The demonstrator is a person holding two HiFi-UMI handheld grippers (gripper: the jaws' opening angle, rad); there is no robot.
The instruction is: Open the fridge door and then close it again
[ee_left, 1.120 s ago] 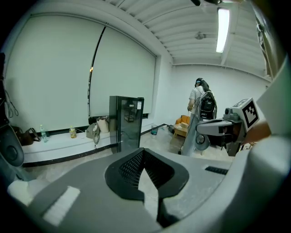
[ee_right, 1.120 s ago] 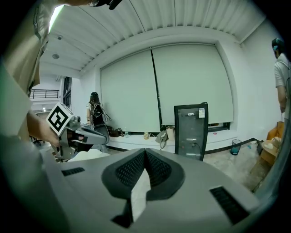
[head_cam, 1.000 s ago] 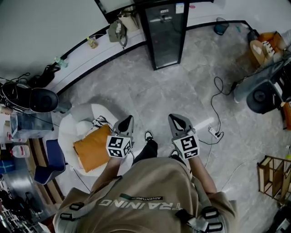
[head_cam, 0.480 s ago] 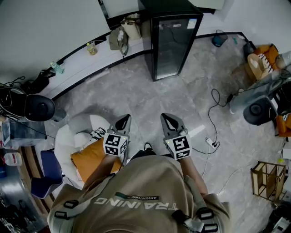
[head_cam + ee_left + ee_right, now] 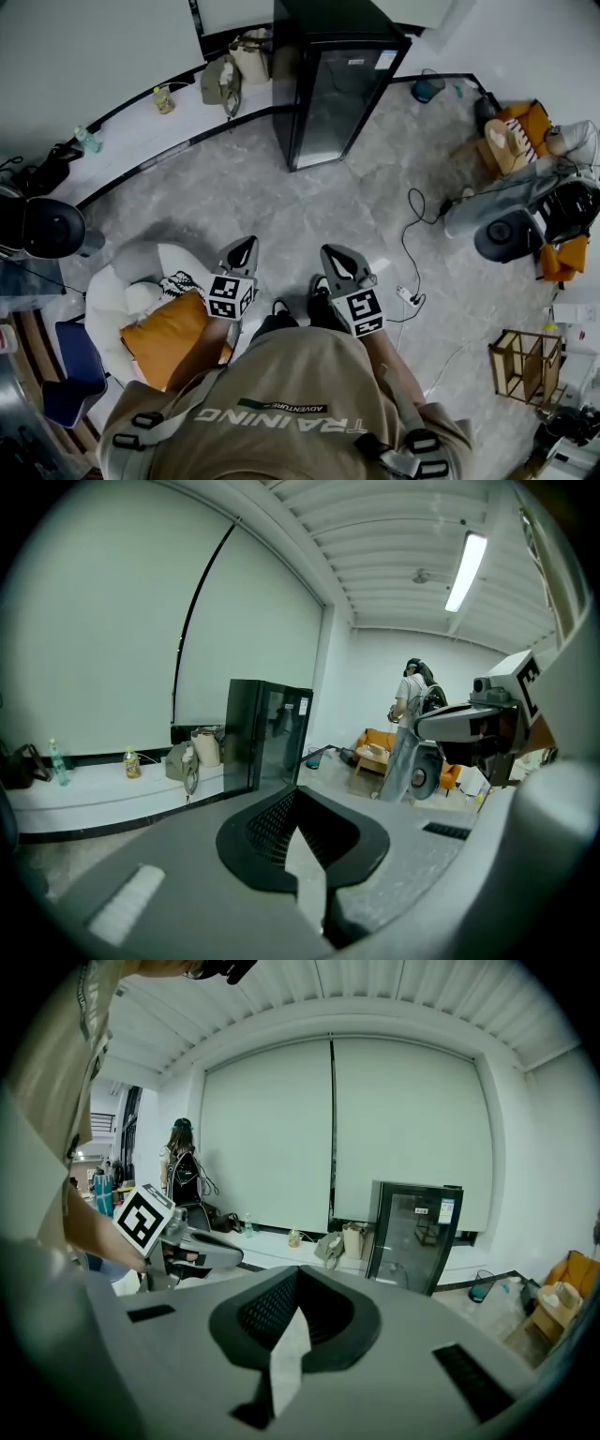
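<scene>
A black fridge (image 5: 333, 89) with a glass door stands against the far wall, its door closed. It also shows in the left gripper view as the fridge (image 5: 267, 733) and in the right gripper view as the fridge (image 5: 417, 1237). Both grippers are held out in front of the person's chest, well short of it. My left gripper (image 5: 244, 253) is shut and holds nothing; its jaws (image 5: 298, 836) meet at a seam. Beside it my right gripper (image 5: 334, 258) is shut and empty too, pointing toward the fridge (image 5: 292, 1321).
A white seat with an orange cushion (image 5: 164, 333) is close at the left. Cables and a power strip (image 5: 408, 295) lie on the floor to the right. Bags (image 5: 225, 75) sit on the wall ledge. A grey machine (image 5: 506, 225) and a wooden crate (image 5: 520, 366) are at the right.
The person has walked forward: the fridge sits lower and larger in the head view. Both grippers stayed shut and side by side.
</scene>
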